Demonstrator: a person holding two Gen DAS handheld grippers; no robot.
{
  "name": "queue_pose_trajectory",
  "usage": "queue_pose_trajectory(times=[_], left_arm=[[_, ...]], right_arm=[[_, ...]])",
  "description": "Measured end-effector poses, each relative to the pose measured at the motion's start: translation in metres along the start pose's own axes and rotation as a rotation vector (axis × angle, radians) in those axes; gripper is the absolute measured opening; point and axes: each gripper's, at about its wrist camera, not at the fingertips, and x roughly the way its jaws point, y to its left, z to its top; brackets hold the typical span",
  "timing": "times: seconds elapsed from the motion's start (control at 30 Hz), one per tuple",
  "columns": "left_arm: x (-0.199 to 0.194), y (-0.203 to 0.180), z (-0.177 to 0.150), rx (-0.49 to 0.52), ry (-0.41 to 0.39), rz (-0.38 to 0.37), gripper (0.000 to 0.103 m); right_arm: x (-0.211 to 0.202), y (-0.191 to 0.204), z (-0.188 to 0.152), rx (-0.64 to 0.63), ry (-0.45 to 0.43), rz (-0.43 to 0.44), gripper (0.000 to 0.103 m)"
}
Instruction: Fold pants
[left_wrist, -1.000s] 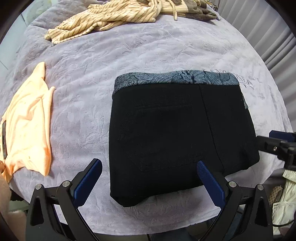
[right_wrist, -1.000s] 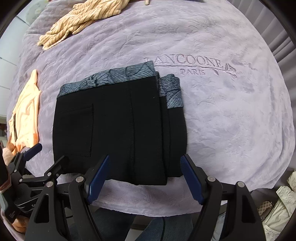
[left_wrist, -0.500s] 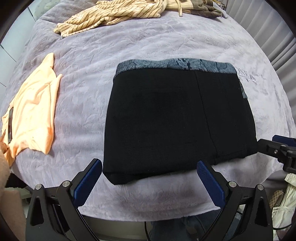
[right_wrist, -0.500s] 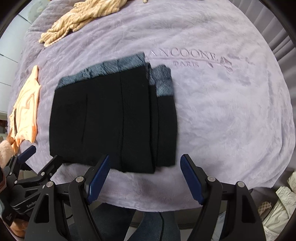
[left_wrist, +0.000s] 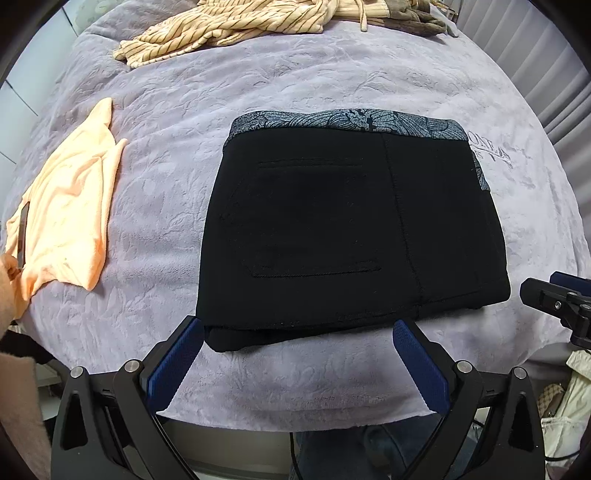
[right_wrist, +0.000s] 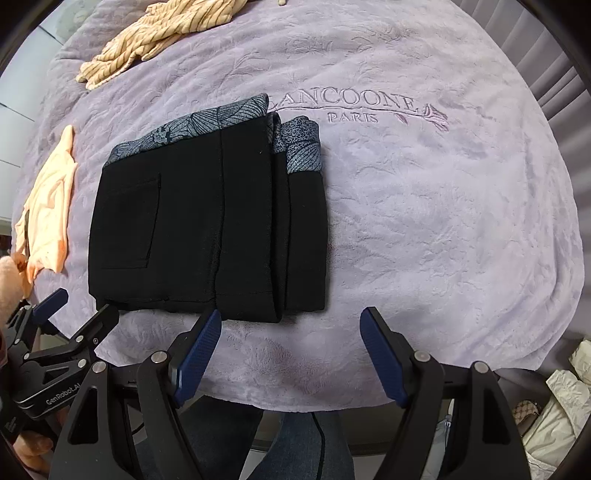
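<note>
lavender plush blanket (right_wrist: 424, 221) across the whole work surface, embroidered lettering toward the far right. left gripper (left_wrist: 295, 354) spread wide at the near edge, nothing between its blue pads (left_wrist: 175, 363). right gripper (right_wrist: 290, 345) likewise wide apart and empty, hanging just short of the bundle's near right corner. outward from both: black pants (left_wrist: 332, 229) folded into a compact rectangle, patterned blue-grey waistband (left_wrist: 343, 120) along the far edge, back pocket facing up, stacked layers showing at the right side in the right wrist view. compared with half a second ago, closer to the bundle again and lower over it, near edge now almost level with the left pads; bundle itself unmoved and just as tidy. probably means folding is done or nearly so, with only a final check, press or pick-up left. beyond the pants, well apart: orange shirt (left_wrist: 70, 206) to the left, striped top (left_wrist: 229, 27) at the far edge, neither touching the bundle.
</note>
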Motion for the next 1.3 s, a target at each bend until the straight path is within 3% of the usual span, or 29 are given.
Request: queue_pose_trajectory(times=[1.3], left_arm=[[0.0, 0.016, 0.008, -0.011, -0.003, -0.007, 0.103]], right_arm=[[0.002, 0.011, 0.003, -0.018, 0.001, -0.02, 0.08]])
